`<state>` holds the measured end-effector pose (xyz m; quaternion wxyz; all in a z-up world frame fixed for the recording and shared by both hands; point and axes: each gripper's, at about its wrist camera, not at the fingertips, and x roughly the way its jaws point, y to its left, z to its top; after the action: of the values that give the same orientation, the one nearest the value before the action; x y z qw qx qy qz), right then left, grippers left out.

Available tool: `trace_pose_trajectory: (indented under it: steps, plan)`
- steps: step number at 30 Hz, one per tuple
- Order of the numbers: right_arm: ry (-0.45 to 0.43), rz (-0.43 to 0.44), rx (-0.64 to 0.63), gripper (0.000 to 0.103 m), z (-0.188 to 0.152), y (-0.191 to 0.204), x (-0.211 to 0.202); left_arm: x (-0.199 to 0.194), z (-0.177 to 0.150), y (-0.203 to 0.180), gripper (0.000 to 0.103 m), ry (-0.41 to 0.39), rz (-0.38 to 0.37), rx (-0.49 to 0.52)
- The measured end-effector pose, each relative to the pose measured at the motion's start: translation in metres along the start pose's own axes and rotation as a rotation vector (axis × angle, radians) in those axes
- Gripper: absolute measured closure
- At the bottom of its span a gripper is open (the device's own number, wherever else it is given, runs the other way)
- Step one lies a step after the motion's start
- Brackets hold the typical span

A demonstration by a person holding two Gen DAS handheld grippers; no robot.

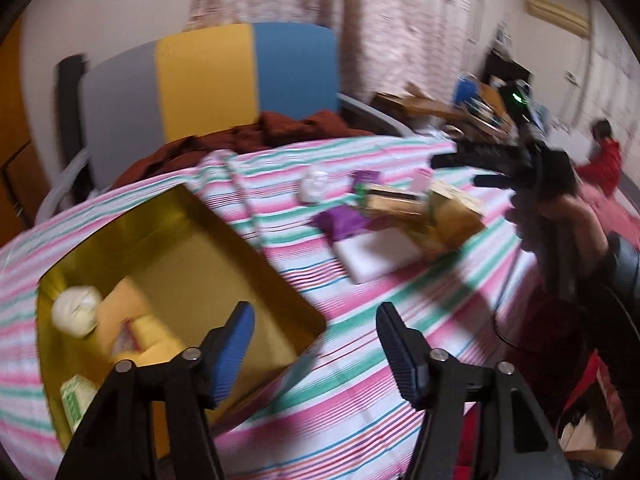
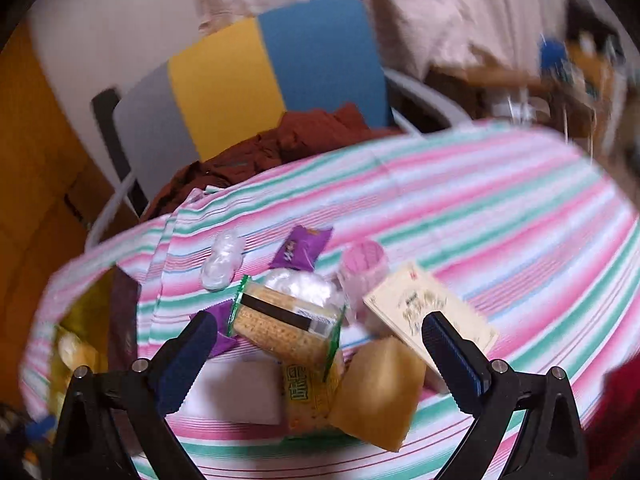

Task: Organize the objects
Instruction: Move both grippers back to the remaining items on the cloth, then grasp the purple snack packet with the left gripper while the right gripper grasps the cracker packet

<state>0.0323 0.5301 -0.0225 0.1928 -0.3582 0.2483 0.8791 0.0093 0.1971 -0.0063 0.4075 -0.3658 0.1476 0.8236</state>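
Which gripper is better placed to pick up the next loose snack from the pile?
Probably the right gripper: its jaws are open and frame the cracker packet in the pile. The left gripper, also open, hangs by the gold tin, away from the pile.

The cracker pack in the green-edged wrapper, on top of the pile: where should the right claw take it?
Probably across its short width, coming down from above. The cracker pack lies tilted on top of the other snacks, its long sides exposed, and the open right claw already straddles it.
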Motion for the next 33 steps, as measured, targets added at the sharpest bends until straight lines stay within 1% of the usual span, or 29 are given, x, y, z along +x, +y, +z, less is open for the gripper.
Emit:
trace_pose_trajectory:
  steps: [2, 5, 6, 8, 10, 13, 14, 17, 24, 27, 30, 31, 32, 33]
  plan:
    - [-0.018, 0.003, 0.026, 0.0, 0.001, -0.006, -0.004, 0.011, 0.007, -0.012, 0.038, 0.02, -0.024, 0.041]
    - [-0.021, 0.02, 0.052, 0.0, 0.0, -0.009, -0.005, 0.032, 0.016, -0.025, 0.038, 0.069, -0.074, 0.091]
    - [-0.024, 0.025, 0.056, 0.0, 0.0, -0.01, -0.005, 0.039, 0.02, -0.028, 0.038, 0.081, -0.077, 0.108]
    - [-0.027, 0.04, 0.06, 0.0, 0.0, -0.01, -0.006, 0.051, 0.029, -0.031, 0.038, 0.112, -0.088, 0.106]
    - [-0.024, 0.05, 0.059, 0.0, 0.002, -0.011, -0.006, 0.063, 0.041, -0.028, 0.038, 0.143, -0.121, 0.062]
    - [-0.027, 0.071, 0.055, 0.0, 0.002, -0.011, -0.008, 0.085, 0.06, -0.017, 0.038, 0.187, -0.134, -0.045]
    - [-0.031, 0.08, 0.053, 0.0, 0.002, -0.011, -0.009, 0.095, 0.067, -0.012, 0.038, 0.209, -0.127, -0.097]
    - [-0.037, 0.094, 0.05, 0.0, 0.002, -0.009, -0.012, 0.116, 0.081, -0.002, 0.039, 0.237, -0.125, -0.195]
    - [-0.027, 0.133, 0.052, 0.0, 0.003, -0.009, -0.011, 0.17, 0.101, 0.009, 0.04, 0.308, -0.106, -0.359]
    - [-0.024, 0.142, 0.053, 0.0, 0.002, -0.01, -0.011, 0.19, 0.105, 0.013, 0.04, 0.327, -0.079, -0.395]
    - [-0.02, 0.147, 0.056, 0.0, 0.003, -0.01, -0.01, 0.208, 0.106, 0.014, 0.04, 0.352, -0.042, -0.388]
    - [-0.019, 0.147, 0.057, 0.0, 0.003, -0.01, -0.01, 0.214, 0.104, 0.014, 0.041, 0.364, -0.032, -0.383]
    - [-0.017, 0.149, 0.059, 0.0, 0.003, -0.011, -0.009, 0.219, 0.102, 0.014, 0.046, 0.383, -0.024, -0.381]
    - [-0.015, 0.149, 0.059, 0.0, 0.003, -0.011, -0.009, 0.221, 0.1, 0.014, 0.049, 0.384, -0.018, -0.375]
